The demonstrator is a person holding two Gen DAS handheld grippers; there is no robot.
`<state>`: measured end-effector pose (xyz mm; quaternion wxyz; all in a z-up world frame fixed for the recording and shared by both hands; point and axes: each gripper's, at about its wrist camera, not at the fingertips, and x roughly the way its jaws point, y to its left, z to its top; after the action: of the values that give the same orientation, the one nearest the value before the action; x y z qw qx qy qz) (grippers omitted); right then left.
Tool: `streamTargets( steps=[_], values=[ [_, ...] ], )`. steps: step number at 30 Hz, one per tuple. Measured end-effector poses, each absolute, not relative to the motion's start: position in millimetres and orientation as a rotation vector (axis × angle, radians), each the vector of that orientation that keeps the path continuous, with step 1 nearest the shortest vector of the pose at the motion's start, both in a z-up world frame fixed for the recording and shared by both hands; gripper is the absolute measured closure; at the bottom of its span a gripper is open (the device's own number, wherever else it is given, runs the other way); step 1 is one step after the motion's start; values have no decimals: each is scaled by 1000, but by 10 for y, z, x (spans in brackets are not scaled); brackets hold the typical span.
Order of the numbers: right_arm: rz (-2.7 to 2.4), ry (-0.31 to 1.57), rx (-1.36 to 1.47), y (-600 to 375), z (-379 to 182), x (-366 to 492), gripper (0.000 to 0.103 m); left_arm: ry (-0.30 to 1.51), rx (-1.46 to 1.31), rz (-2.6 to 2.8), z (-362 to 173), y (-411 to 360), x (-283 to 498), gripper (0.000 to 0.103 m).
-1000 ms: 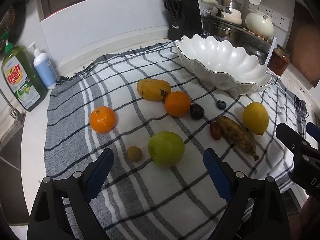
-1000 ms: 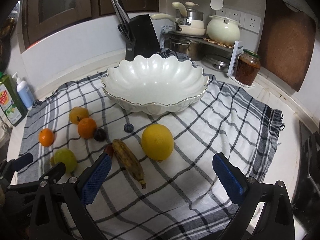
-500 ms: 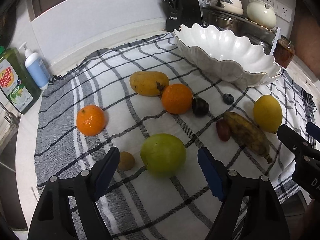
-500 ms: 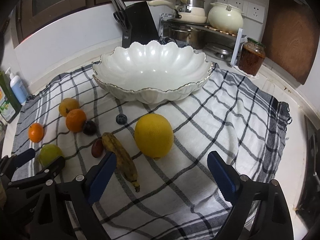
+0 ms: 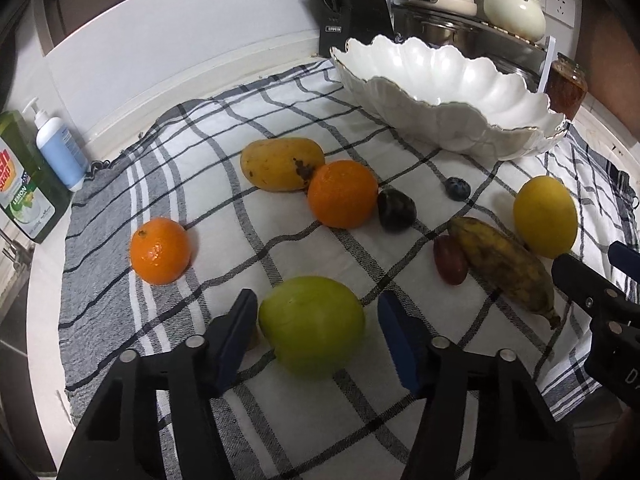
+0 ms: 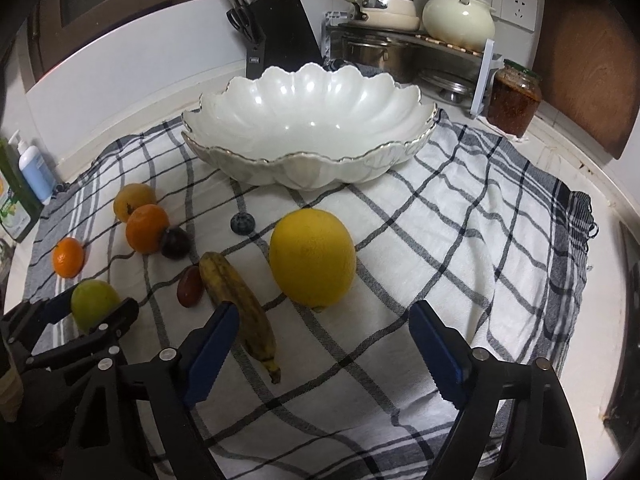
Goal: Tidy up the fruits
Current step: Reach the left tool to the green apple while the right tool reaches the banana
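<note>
- Fruit lies scattered over a checked cloth point(image 6: 460, 216) on the table, in front of a scalloped white bowl point(image 6: 308, 120) that sits in the upper centre of the right wrist view.
- Left gripper point(image 5: 316, 328), low in its own view, has just been closing its blue-padded fingers point(image 5: 236, 332) around a green apple point(image 5: 312, 324); the left pad sits just beside the fruit, the right pad stands a little clear, and no firm clamp shows.
- Right gripper point(image 6: 324, 344), at the bottom of its view, has its fingers wide apart after narrowing slightly, with nothing between them; a yellow citrus point(image 6: 312, 256) rests just beyond the tips, and a spotted banana point(image 6: 240, 308) runs past the left finger.
- Centre of the left wrist view: a mango point(image 5: 280, 164) touches a large orange point(image 5: 342, 194), a dark plum point(image 5: 396, 210) beside it.
- Small orange point(image 5: 160, 250) sits alone at the left; a blueberry point(image 5: 458, 188) lies nearer the bowl.
- Reddish fruit point(image 5: 450, 258) rests against the banana.
</note>
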<state>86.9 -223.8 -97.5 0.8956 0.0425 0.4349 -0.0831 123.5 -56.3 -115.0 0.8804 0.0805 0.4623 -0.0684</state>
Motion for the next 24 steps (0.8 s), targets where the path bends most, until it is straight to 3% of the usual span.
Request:
streamTargets(
  steps=[7, 17, 24],
  values=[
    [-157, 906, 78, -2197, -994, 879, 21, 968, 152, -147, -1178, -527, 1245, 54],
    [-44, 921, 100, -2103, -997, 931, 45, 959, 108, -169, -1020, -456, 1148, 54],
    [9, 917, 22, -1978, -998, 1030, 46, 957, 94, -149, -955, -352, 1125, 54]
  ],
)
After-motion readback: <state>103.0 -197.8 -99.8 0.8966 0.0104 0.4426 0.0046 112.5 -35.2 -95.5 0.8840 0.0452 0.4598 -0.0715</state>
